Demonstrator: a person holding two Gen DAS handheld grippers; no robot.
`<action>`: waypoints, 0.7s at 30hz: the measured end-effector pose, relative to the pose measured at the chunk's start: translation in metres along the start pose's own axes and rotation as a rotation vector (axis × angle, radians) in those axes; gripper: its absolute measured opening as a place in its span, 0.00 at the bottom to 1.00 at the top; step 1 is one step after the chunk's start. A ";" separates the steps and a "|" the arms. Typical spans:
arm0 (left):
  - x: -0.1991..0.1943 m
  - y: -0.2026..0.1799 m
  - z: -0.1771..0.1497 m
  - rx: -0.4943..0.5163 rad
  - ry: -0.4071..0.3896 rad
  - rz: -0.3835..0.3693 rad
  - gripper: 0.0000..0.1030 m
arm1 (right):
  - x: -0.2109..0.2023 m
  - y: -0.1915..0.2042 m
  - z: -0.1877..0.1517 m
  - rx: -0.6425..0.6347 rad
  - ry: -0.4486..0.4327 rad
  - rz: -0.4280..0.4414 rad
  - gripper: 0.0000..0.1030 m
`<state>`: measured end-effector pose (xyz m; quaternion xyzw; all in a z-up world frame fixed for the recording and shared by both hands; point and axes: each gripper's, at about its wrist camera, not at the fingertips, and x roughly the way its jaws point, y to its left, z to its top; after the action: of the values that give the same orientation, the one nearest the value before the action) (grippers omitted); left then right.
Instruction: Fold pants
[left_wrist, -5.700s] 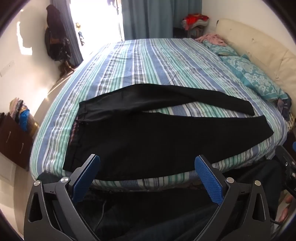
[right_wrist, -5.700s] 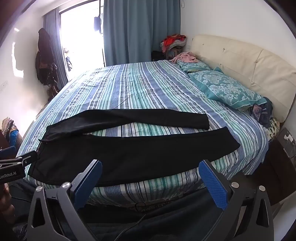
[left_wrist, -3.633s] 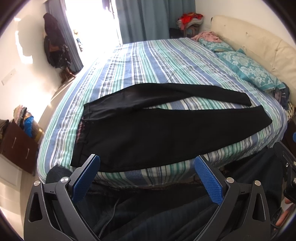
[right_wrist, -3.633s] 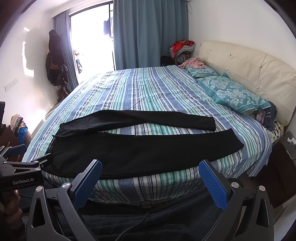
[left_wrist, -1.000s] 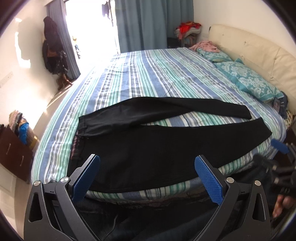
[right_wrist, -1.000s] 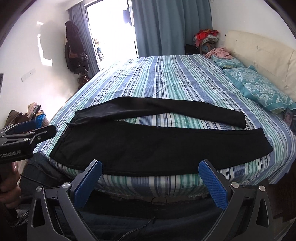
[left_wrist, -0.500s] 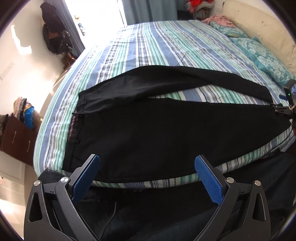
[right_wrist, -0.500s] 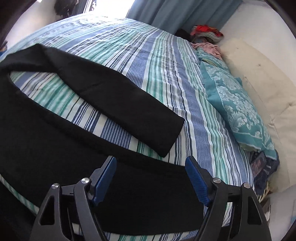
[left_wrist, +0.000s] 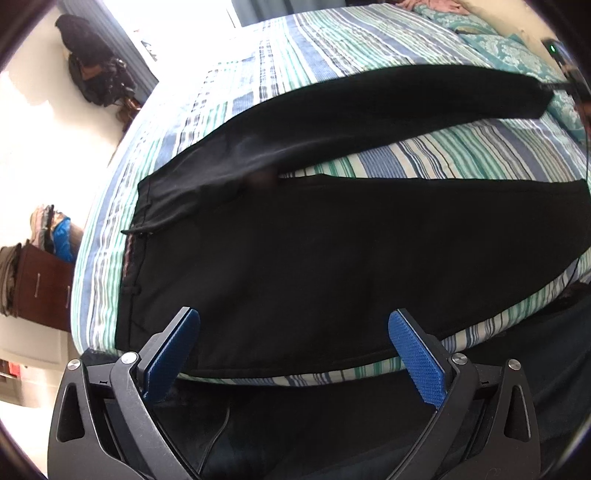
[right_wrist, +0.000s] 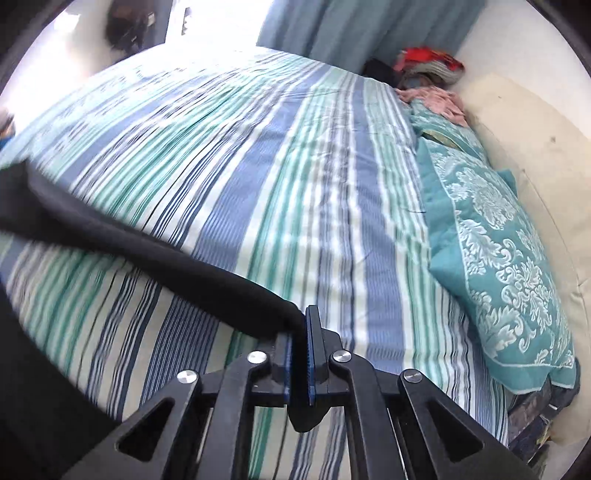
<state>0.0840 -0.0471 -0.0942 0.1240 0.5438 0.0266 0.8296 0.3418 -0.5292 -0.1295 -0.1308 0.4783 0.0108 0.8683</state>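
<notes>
Black pants (left_wrist: 332, 251) lay spread along the near edge of the bed (left_wrist: 288, 48), under the left gripper (left_wrist: 293, 343), whose jaws gaped wide and empty. Farther off, the right gripper (right_wrist: 299, 332) had just been closing and pinched the far leg's cuff (right_wrist: 258, 306), probably to fold it over the near leg.

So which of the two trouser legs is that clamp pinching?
The far leg, by its cuff: the right gripper has just been closing on it. The near leg lies flat at the bed's edge, untouched.
</notes>
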 end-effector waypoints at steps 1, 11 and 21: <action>0.001 -0.003 0.003 0.006 0.003 -0.003 0.99 | 0.010 -0.023 0.023 0.094 0.021 0.002 0.49; 0.032 -0.013 0.009 0.015 0.075 -0.028 0.99 | 0.106 -0.110 -0.001 0.678 0.039 0.205 0.52; 0.049 -0.017 0.003 0.022 0.110 -0.007 0.99 | 0.148 -0.054 0.033 0.582 -0.002 0.040 0.10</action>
<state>0.1050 -0.0554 -0.1410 0.1295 0.5891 0.0245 0.7972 0.4571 -0.5890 -0.2245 0.1333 0.4630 -0.1095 0.8694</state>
